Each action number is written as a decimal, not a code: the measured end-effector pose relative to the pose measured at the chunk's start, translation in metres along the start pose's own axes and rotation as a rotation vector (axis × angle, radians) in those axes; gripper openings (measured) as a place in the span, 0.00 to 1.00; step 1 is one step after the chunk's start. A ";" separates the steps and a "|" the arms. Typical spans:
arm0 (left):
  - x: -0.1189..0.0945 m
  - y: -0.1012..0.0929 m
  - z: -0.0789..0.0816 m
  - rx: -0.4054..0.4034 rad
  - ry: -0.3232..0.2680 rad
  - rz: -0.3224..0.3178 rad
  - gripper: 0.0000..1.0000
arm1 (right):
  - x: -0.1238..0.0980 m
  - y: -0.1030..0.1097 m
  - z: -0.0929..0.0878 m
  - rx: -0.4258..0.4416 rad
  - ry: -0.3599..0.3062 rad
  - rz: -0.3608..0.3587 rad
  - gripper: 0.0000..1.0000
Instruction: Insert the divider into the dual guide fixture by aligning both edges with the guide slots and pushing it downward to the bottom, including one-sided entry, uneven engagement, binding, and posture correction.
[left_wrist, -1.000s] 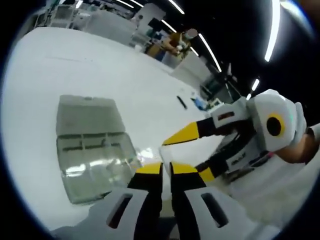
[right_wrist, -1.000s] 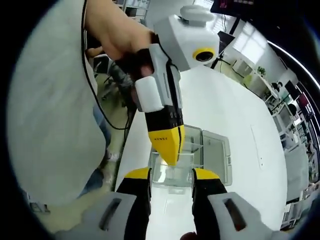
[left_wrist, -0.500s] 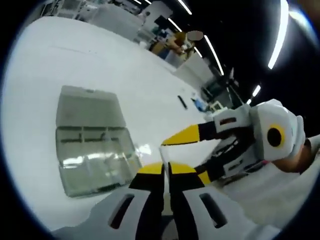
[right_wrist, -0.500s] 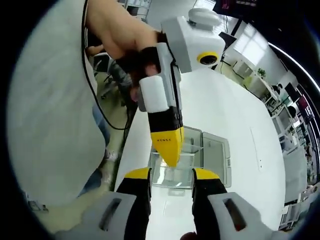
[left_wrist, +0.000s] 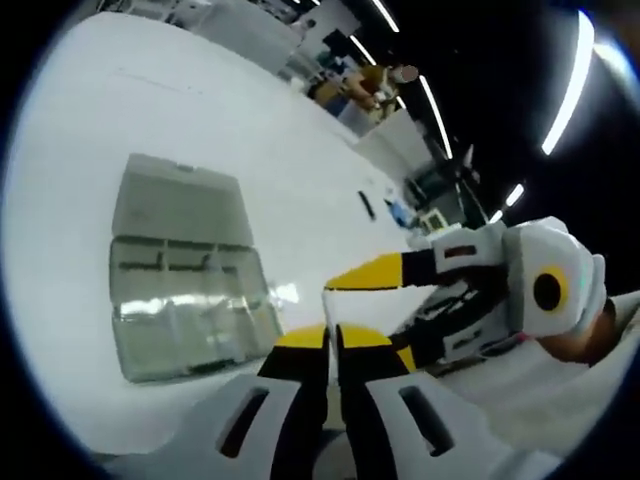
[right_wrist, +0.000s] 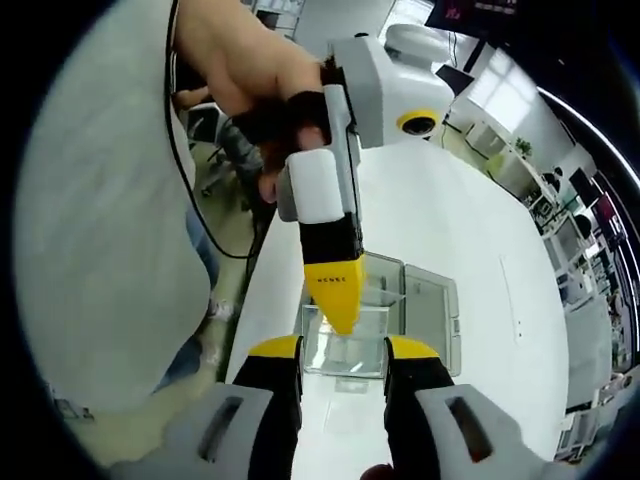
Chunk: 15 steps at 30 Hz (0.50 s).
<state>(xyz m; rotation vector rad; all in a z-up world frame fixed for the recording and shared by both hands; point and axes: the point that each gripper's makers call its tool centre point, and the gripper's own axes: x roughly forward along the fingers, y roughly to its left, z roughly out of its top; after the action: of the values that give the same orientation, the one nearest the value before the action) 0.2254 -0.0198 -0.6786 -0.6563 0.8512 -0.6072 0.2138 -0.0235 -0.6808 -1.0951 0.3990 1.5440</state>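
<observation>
Your left tongs (left_wrist: 331, 337), yellow-tipped, sit pressed nearly together with only a thin gap; nothing visible is gripped. Your right tongs (right_wrist: 343, 349) stand wide apart, holding nothing. The clear plastic compartment box with its open lid (left_wrist: 180, 275) lies flat on the white tabletop (left_wrist: 150, 110), just beyond both tongs. I cannot make out the divider itself.

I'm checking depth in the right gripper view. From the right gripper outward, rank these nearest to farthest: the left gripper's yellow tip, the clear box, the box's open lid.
1. Left gripper's yellow tip, just above the gap between the right gripper jaws.
2. Clear box, on the white table beyond the jaws.
3. Open lid, lying flat to the box's right.
</observation>
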 end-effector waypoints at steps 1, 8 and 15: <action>0.000 0.000 -0.001 0.003 0.003 0.001 0.00 | 0.000 0.000 0.000 -0.002 0.001 0.000 0.26; 0.001 0.001 -0.002 0.003 0.017 0.002 0.00 | 0.001 -0.002 0.001 -0.009 0.003 -0.005 0.27; 0.000 0.002 -0.002 0.006 0.025 0.001 0.00 | 0.003 -0.004 0.001 -0.018 0.008 -0.005 0.27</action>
<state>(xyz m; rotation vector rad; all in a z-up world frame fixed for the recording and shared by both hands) 0.2244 -0.0194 -0.6811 -0.6437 0.8722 -0.6179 0.2167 -0.0201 -0.6813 -1.1159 0.3884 1.5417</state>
